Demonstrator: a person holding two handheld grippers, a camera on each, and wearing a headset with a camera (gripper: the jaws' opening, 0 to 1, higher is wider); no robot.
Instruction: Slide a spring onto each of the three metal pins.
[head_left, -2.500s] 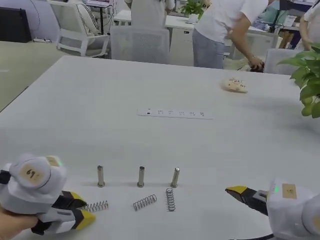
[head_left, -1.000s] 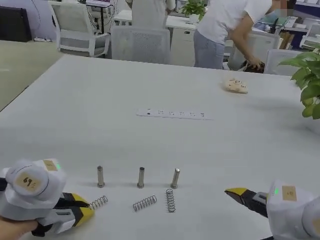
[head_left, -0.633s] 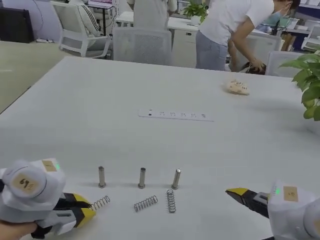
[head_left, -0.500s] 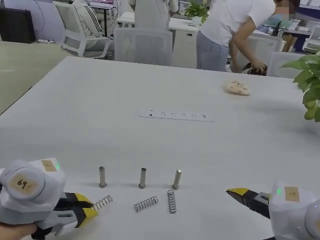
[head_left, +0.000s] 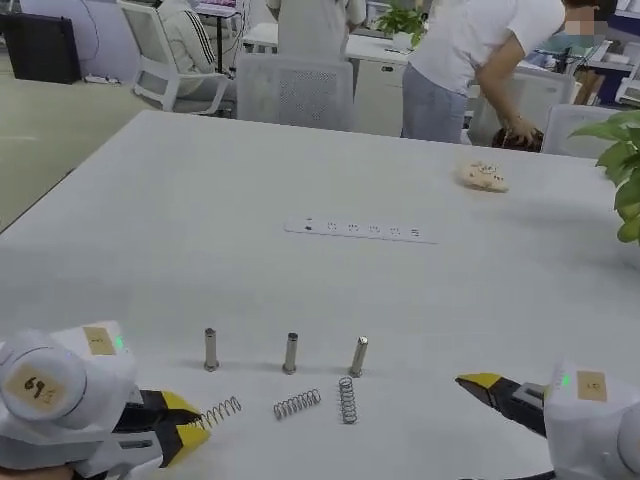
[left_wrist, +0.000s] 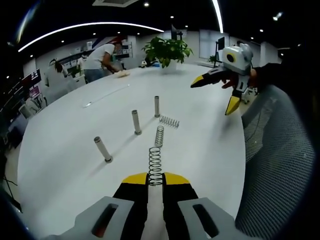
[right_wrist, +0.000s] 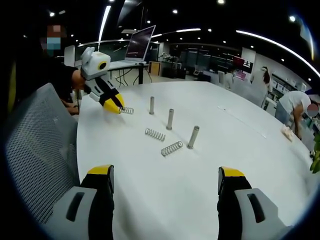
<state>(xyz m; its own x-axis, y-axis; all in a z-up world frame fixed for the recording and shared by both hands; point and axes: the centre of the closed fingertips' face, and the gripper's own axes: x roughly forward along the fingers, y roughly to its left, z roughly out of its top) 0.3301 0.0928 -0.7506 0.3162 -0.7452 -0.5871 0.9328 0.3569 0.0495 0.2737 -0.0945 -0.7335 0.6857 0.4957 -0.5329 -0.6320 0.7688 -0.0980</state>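
Springs (head_left: 297, 403) beside pins (head_left: 291, 352), power strip (head_left: 360, 229) beyond

A thin steel coil spring (left_wrist: 155, 162) is hiding its near end inside the yellow-tipped left gripper (left_wrist: 155, 178); a leafy green plant (head_left: 627, 165) is running off-frame at right.

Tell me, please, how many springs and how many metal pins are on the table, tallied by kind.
Springs: 3, one of them in the left hand-held gripper
Metal pins: 3
Total: 6
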